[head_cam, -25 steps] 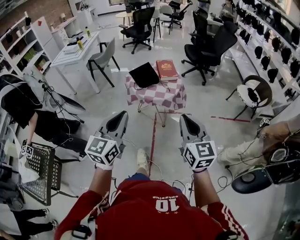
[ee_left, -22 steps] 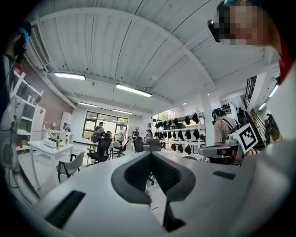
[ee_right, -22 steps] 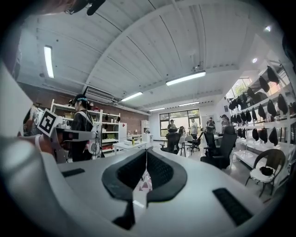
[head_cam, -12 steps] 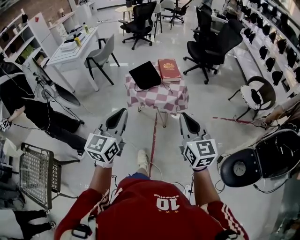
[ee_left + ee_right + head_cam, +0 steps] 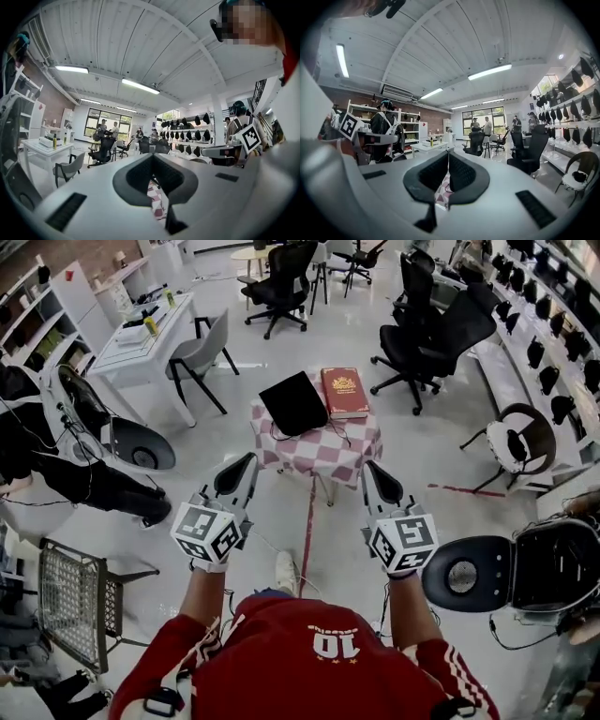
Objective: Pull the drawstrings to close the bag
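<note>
Held the left gripper [image 5: 247,461] and the right gripper [image 5: 368,469] side by side, both shut tight on nothing. Had bare floor [image 5: 339,514] just ahead of them. Saw the small table [image 5: 319,442] with a checked cloth past that. Found the black bag [image 5: 293,401] lying flat on top, well apart from both grippers, just beside a red book [image 5: 345,392]. Saw open floor round the table edges, then black chairs [image 5: 437,330] and a white desk [image 5: 150,336] farther off.

A red hardback book [image 5: 344,392] lay at the one o'clock corner of a small table draped in pink-and-white checked cloth [image 5: 323,448]. A white rectangular desk [image 5: 145,334] and a grey shell chair [image 5: 204,354] stood at ten o'clock from it, black swivel office chairs [image 5: 281,282] at twelve, and a grey wire-mesh basket [image 5: 67,601] at eight.
</note>
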`<act>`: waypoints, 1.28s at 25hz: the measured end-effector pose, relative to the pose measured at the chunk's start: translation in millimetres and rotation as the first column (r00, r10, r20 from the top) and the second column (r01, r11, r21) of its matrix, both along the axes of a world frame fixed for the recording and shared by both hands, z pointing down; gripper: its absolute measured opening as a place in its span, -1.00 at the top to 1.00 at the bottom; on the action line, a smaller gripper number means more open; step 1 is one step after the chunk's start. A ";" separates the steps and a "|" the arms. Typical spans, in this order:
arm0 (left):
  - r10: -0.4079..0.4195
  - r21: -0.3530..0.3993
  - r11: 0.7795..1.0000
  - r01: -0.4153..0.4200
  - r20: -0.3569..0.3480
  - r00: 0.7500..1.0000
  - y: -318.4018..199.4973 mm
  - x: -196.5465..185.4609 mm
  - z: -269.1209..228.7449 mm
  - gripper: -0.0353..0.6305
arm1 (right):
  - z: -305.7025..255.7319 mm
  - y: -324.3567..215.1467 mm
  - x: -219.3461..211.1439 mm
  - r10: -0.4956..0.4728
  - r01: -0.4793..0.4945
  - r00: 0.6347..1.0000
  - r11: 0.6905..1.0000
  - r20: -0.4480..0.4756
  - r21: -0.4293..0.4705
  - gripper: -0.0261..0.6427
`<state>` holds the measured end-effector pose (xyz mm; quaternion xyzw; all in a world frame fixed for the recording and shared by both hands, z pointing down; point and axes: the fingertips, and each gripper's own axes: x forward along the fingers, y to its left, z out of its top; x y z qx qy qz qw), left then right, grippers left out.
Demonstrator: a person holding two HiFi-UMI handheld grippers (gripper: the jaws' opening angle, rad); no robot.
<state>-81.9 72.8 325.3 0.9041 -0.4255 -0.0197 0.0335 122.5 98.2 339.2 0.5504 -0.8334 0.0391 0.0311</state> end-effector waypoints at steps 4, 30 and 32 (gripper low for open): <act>0.006 -0.010 1.000 -0.006 -0.007 1.000 -37.7 -6.8 -6.2 0.87 | -9.8 -34.3 -3.6 0.012 -0.012 1.000 1.000 -0.005 -0.002 0.87; 0.097 -0.004 0.995 -0.097 0.000 0.995 -200.8 -44.0 0.0 0.87 | -13.7 -179.8 -22.8 0.143 -0.142 0.989 0.990 -0.046 0.014 0.87; 0.096 -0.008 0.995 -0.096 -0.006 0.995 -205.4 -41.8 1.0 0.87 | -12.2 -183.9 -21.3 0.141 -0.140 0.989 0.990 -0.049 0.013 0.87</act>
